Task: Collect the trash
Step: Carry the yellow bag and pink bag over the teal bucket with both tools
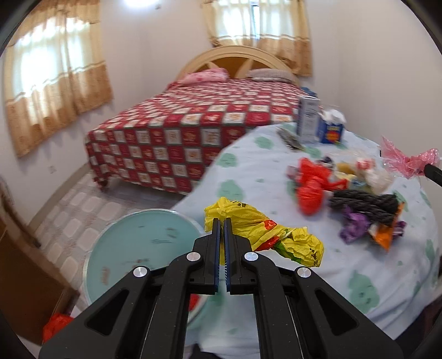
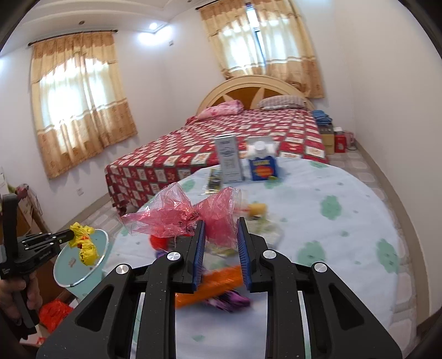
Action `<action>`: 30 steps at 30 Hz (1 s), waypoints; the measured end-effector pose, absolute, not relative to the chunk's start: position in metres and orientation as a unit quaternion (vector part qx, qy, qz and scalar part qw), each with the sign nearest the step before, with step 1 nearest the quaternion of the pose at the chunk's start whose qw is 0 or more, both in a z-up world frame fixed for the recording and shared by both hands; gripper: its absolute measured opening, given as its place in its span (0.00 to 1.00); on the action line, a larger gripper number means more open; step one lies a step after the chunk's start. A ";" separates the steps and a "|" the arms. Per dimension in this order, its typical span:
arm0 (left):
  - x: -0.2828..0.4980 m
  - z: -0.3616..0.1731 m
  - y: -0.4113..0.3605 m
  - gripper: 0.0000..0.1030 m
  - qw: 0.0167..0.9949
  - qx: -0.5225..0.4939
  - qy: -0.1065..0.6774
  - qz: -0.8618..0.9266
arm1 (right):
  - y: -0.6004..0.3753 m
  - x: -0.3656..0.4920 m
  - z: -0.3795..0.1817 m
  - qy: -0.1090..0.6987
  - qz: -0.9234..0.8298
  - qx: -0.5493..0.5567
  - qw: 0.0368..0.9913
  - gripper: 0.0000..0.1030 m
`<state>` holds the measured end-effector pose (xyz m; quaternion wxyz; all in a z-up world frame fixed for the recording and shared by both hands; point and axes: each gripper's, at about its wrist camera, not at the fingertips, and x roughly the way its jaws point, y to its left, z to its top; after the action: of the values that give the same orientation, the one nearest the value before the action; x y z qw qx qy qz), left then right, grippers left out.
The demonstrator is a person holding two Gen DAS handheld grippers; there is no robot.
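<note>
No legible txt on cartons (image 2: pixel 243 163).

White walls (image 2: pixel 176 69), tiled floor (image 1: pixel 71 210). Bed (image 2: pixel 221 132) with red checked cover, arched headboard (image 2: pixel 248 88). Two windows, tan curtains (image 2: pixel 80 105), daylight through. Ceiling spotlights (image 2: pixel 152 26) lit.

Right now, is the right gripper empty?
No: the right gripper holds a crumpled pink cellophane wrapper between its blue pads, above the table.

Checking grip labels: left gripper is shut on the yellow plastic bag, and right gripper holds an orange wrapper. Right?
Not quite. The left gripper is shut on the yellow plastic bag, but the right gripper holds pink cellophane, as the right wrist view shows.
</note>
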<state>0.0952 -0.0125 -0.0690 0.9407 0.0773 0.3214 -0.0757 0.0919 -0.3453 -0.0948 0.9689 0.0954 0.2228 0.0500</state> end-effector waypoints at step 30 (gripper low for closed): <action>0.084 -0.078 0.117 0.03 0.939 0.066 0.325 0.088 | -0.179 0.175 -0.107 0.264 0.170 -0.001 0.949 0.23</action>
<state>0.0845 0.1172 -0.0783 0.9391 0.0659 0.3255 0.0880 0.1751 -0.1786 -0.1072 0.9495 -0.0007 0.2640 0.1697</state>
